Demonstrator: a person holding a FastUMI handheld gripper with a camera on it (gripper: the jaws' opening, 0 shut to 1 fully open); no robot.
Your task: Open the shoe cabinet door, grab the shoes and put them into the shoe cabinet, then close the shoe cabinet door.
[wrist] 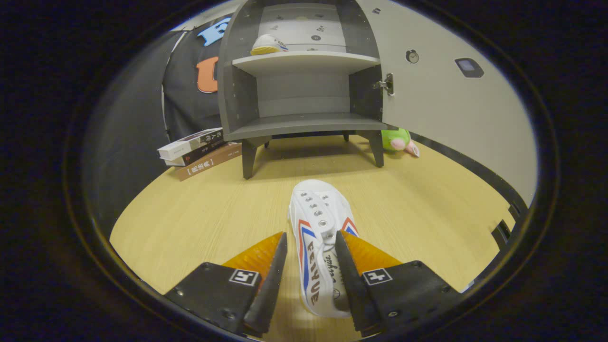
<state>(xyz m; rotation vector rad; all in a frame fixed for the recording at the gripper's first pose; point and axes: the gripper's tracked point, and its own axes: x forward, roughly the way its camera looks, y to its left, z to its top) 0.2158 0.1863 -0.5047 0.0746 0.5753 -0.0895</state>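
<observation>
White shoe on wooden desk, lying between my tongs; fingers spread, left one clear of it. Shoe cabinet beyond, door open, second shoe on upper shelf.

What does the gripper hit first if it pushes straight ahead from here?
The white shoe: it already lies between the open gripper's fingers, nearer the right one. Beyond it, bare table, then the open cabinet.

A white shoe is seen between the gripper's open fingers, before the open shoe cabinet.
</observation>
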